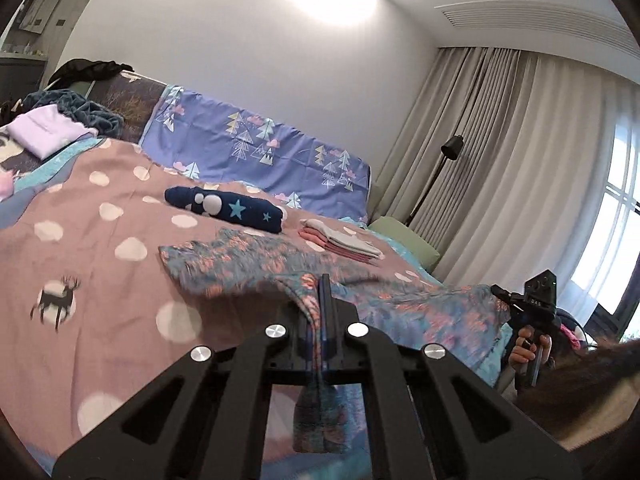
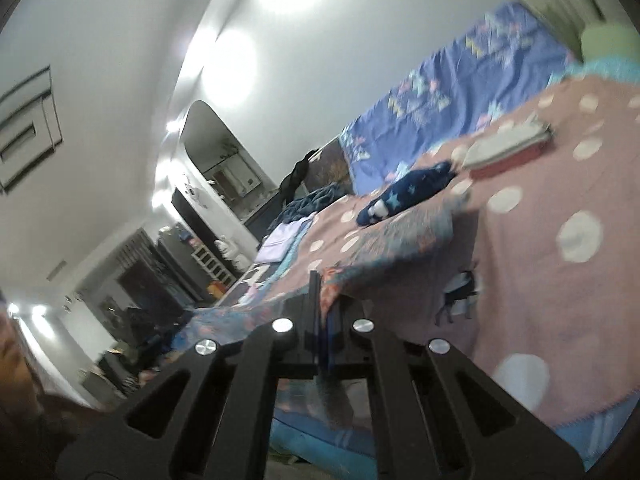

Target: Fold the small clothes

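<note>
Nearest to us, the left gripper has its two fingers pressed together on a fold of the blue-and-coral patterned garment; the cloth is pinched between the pads and a flap of it hangs down below them. From the pinch, the garment runs away ahead of the fingers and lies partly spread on the pink spotted blanket.

The right gripper is likewise clamped tight on another edge of the same garment, the cloth caught between its pads and stretching off ahead and to the right of them (this view is blurred, so the pattern is hard to read). In the left wrist view we also see that gripper from outside, off to the right of the left fingers, with the person's hand around its handle and the garment's far corner meeting it.

Beyond the left fingertips, further up the blanket, sits a rolled navy garment with stars, and just to its right a folded pink-and-white stack. The two are near each other but apart.

Further still, a blue tree-print cover rises behind the blanket. Far left of the fingers lies a folded lilac piece. At the far right stands a black floor lamp against grey curtains.
</note>
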### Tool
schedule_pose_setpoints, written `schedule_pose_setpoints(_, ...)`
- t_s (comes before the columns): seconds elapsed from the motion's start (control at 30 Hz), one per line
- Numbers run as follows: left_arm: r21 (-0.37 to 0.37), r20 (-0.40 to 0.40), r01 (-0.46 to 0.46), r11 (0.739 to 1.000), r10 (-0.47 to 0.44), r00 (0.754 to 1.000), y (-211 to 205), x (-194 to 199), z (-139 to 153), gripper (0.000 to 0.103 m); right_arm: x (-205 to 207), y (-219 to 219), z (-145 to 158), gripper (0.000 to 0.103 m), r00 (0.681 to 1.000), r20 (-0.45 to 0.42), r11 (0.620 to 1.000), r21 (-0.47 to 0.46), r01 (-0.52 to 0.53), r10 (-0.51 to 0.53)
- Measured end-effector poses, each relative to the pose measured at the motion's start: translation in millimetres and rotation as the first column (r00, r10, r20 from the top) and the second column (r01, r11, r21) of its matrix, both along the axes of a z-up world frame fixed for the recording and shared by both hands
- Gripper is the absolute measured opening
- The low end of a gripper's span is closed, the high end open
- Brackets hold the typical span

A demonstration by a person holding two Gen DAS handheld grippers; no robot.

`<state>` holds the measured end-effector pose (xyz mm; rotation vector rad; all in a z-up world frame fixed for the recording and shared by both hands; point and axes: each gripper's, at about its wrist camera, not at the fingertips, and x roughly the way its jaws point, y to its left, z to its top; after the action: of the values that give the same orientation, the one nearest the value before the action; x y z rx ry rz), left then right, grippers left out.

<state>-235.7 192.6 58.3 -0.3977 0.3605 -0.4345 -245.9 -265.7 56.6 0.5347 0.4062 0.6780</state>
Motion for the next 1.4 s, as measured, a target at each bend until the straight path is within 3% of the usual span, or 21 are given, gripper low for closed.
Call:
schedule_pose_setpoints(0.17, 0.016, -0.070, 0.006, 1.000, -0.004, 0.998, -11, 9, -17, 0.002, 11, 3, -21, 0.003, 0.996, -0.084, 0.998, -0.058, 0.037, -0.042)
schedule_pose_setpoints(0.33, 0.015, -0.160, -0.013, 1.000, 0.015, 0.987, -8, 52, -36, 0.002, 70, 14, -48, 0.003, 0.977, -0.204, 0.998, -0.031, 0.063, -0.068)
schedule_pose_setpoints(0.7, 0.018, -0.237, -0.073, 0.997, 0.075, 0.969, 17, 191, -45, 0.002, 211, 32, -56, 0.003, 0.953, -0.265, 0.988, -0.088, 0.131, -0.150)
schedule_pose_setpoints(0.8, 0.045, -0.286, -0.095, 0.994, 0.104, 0.953, 21, 235, -67, 0.002, 256, 39, -82, 0.003, 0.926, -0.333, 0.981, -0.138, 0.138, -0.177)
schedule_pose_setpoints(0.93, 0.077, -0.403, -0.110, 0.991, 0.132, 0.906, 24, 279, -121, 0.002, 294, 43, -127, 0.004, 0.879, -0.435, 0.974, -0.189, 0.124, -0.196)
schedule_pose_setpoints(1.0, 0.070, -0.456, -0.114, 0.991, 0.134, 0.880, 27, 289, -147, 0.002, 301, 42, -144, 0.004, 0.863, -0.465, 0.974, -0.195, 0.120, -0.199)
schedule_pose_setpoints(1.13, -0.002, -0.448, -0.104, 0.995, 0.092, 0.889, 38, 282, -151, 0.006, 297, 38, -145, 0.008, 0.867, -0.465, 0.977, -0.192, 0.097, -0.178)
schedule_pose_setpoints(1.23, 0.022, -0.434, -0.076, 0.997, 0.078, 0.898, 35, 270, -139, 0.029, 284, 39, -137, 0.021, 0.877, -0.451, 0.972, -0.222, 0.071, -0.167)
schedule_pose_setpoints(1.37, 0.092, -0.444, -0.012, 0.996, 0.051, 0.895, 22, 246, -133, 0.031, 259, 41, -130, 0.022, 0.886, -0.433, 0.958, -0.283, 0.042, -0.167)
schedule_pose_setpoints(1.4, 0.110, -0.460, -0.002, 0.994, 0.052, 0.886, 19, 240, -134, 0.030, 254, 41, -130, 0.014, 0.885, -0.434, 0.955, -0.293, 0.036, -0.167)
